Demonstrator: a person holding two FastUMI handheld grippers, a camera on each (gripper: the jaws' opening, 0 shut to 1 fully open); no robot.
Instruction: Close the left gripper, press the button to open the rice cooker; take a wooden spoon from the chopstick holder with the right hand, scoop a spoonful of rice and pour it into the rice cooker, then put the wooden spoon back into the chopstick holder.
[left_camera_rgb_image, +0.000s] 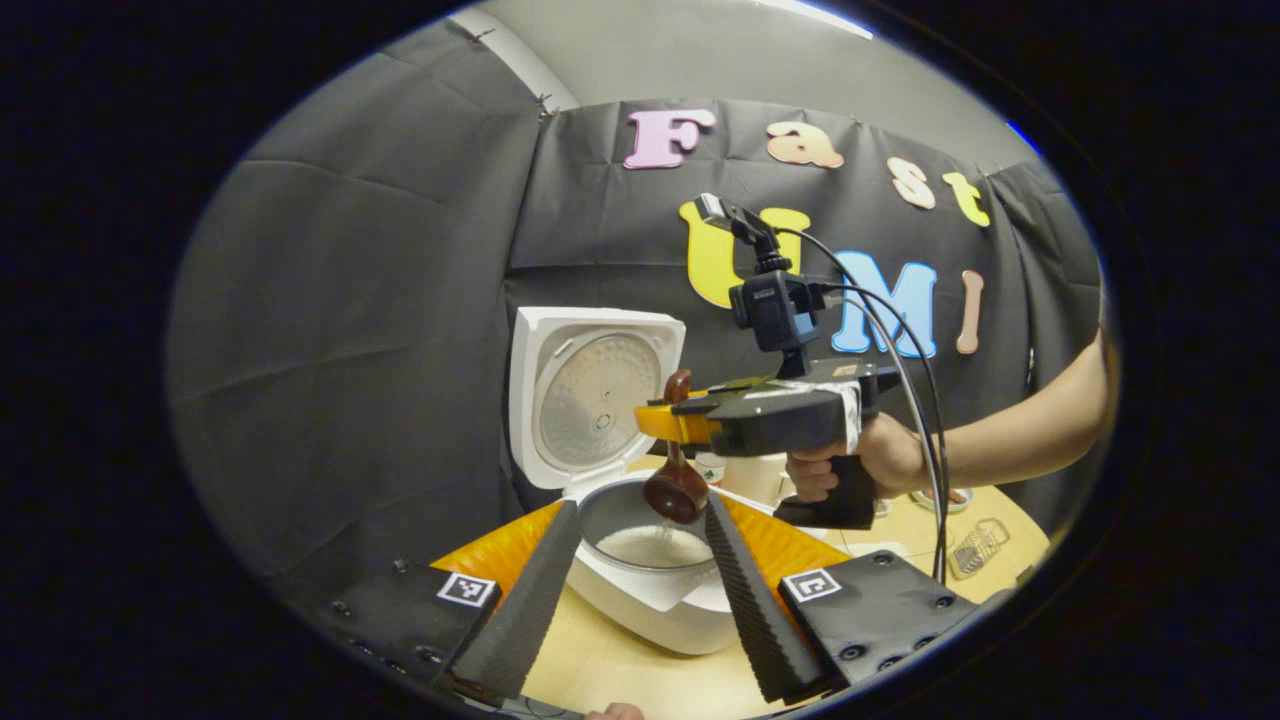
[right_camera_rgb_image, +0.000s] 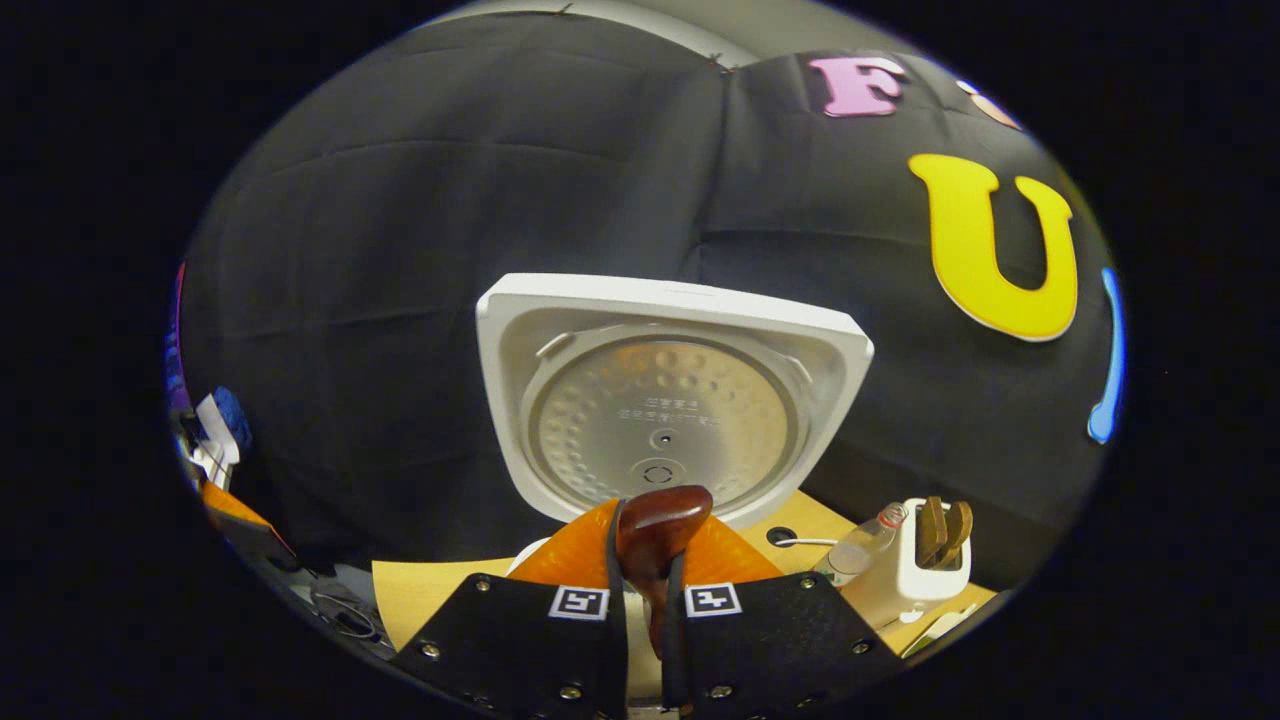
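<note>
The white rice cooker (left_camera_rgb_image: 640, 610) stands open, its lid (left_camera_rgb_image: 595, 400) upright and white rice (left_camera_rgb_image: 655, 548) lying in the pot. My right gripper (left_camera_rgb_image: 665, 423), held by a hand, is shut on the handle of a dark wooden spoon (left_camera_rgb_image: 677, 488). The spoon hangs bowl-down just above the pot. In the right gripper view the spoon handle (right_camera_rgb_image: 655, 530) is pinched at my right gripper (right_camera_rgb_image: 645, 565), in front of the lid (right_camera_rgb_image: 665, 400). My left gripper (left_camera_rgb_image: 640, 600) is open, with one finger on each side of the cooker's front.
A white chopstick holder (right_camera_rgb_image: 925, 575) with wooden utensils stands at the right of the wooden table (right_camera_rgb_image: 440, 595), a clear bottle (right_camera_rgb_image: 860, 548) beside it. A small metal rack (left_camera_rgb_image: 975, 548) lies at the table's right end. Black cloth walls close the back.
</note>
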